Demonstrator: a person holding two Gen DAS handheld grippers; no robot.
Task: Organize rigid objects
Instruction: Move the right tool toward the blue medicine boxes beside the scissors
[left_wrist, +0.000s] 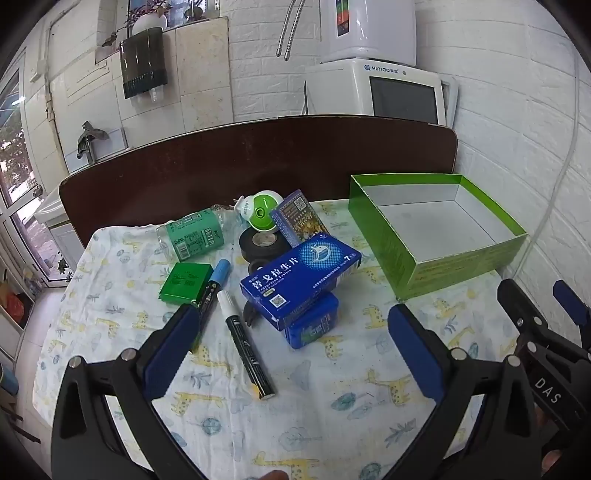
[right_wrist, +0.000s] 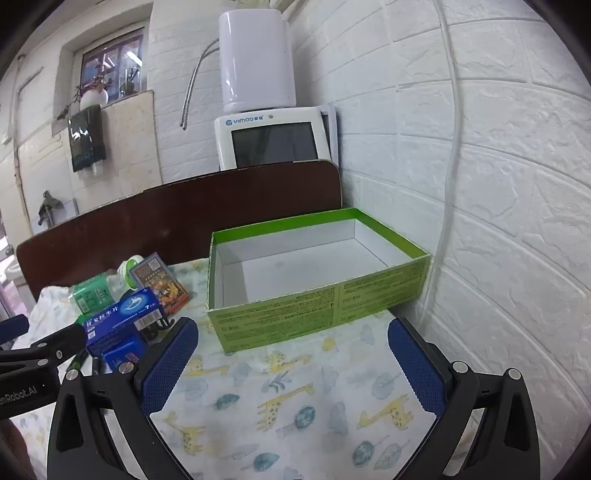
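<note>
Hovering over the giraffe-print cloth, both grippers stand wide open with nothing between their pads: the left gripper faces the clutter, the right gripper faces the green box.

Nearest the left gripper lie two markers, a white-capped marker and a blue-capped marker whose lower end is hidden behind the left pad. Both are round, so a pinch off centre would probably roll them aside or send one off the cloth. Just beyond, the blue carton rests tilted on a blue tub and overlaps a tape roll; lifting either of those first would likely tip the carton. Something black pokes out from under the carton, too hidden to name. A green tin lies beside the blue cap, and a closing pad could catch both. Farther back sit a green pack, a white-and-green gadget and a card box leaning against it, crowded enough that a wide jaw may knock a neighbour.

The green box is empty, near the wall; light card may slide if bumped.

Only the left view shows the markers whole, the tin and the tape. Only the right view shows the box's printed front wall and the bare cloth before it.
</note>
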